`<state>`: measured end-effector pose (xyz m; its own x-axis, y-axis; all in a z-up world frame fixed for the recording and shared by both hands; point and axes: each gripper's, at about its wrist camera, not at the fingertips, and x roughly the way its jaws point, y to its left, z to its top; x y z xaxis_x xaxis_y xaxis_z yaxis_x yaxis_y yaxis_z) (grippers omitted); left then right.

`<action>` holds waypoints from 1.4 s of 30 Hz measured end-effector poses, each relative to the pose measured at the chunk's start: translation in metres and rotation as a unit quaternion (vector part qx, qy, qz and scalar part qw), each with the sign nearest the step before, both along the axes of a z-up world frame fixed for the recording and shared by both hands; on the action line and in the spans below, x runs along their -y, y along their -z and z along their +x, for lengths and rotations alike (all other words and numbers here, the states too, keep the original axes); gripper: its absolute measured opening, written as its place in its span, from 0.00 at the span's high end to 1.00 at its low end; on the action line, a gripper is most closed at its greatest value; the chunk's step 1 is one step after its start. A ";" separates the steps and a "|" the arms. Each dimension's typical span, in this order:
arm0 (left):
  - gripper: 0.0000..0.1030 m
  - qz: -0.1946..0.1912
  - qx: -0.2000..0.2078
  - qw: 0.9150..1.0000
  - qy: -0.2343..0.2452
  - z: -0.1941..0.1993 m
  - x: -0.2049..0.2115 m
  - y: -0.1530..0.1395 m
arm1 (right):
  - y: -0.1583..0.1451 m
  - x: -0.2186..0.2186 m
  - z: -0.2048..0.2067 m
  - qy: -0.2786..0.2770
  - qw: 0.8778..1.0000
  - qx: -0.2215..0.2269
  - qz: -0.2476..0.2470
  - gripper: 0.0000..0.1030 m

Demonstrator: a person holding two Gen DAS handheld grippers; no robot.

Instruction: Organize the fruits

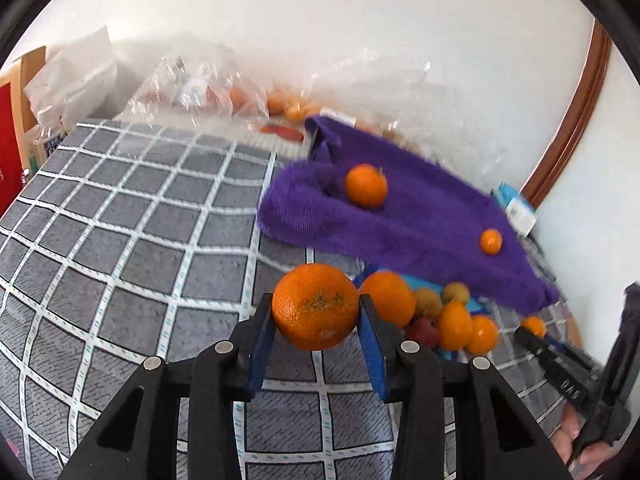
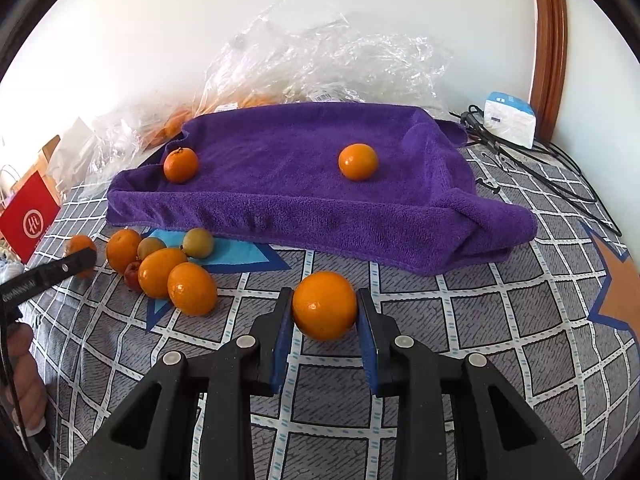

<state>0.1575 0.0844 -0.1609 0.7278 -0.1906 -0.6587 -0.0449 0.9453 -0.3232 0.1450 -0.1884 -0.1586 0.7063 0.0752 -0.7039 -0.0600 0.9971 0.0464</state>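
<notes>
gripping a big orange (image 1: 316,306) between its blue pads, the left gripper (image 1: 317,312) holds the fruit above the checked grey cloth (image 1: 120,240), in front of the purple towel (image 1: 400,208) and to the left of its front edge. the right gripper (image 2: 325,308) is closed on a smooth orange (image 2: 325,306) in the same way, also in front of the purple towel and apart from it. the towel is draped over something tray-shaped, so that it has raised edges. inside it lie two fruits, well apart: a mandarin with a stem (image 2: 181,165) near the left rim and a round orange (image 2: 358,161) more to the right. just in front of the towel's left corner a small pile of fruit (image 2: 168,268) sits touching together: several oranges, two greenish ones and a small red one. behind the towel there are crumpled clear plastic bags (image 2: 320,60), some with orange fruit inside. to the right of the towel, by the wall, stand a white and blue box (image 2: 510,118) and some black cables (image 2: 520,152).
</notes>
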 end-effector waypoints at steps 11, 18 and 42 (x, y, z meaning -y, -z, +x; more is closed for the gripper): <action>0.63 0.012 0.004 1.000 -0.015 0.000 0.001 0.001 | 0.001 -0.007 0.000 -0.022 1.000 -0.002 -0.003 0.70; 0.63 0.017 0.016 1.000 -0.017 0.000 0.002 -0.002 | 0.000 -0.003 -0.001 -0.016 1.000 0.003 0.007 0.70; 0.63 0.020 0.070 0.997 0.009 0.012 0.015 -0.056 | -0.050 -0.005 0.009 -0.016 0.998 0.051 0.027 0.70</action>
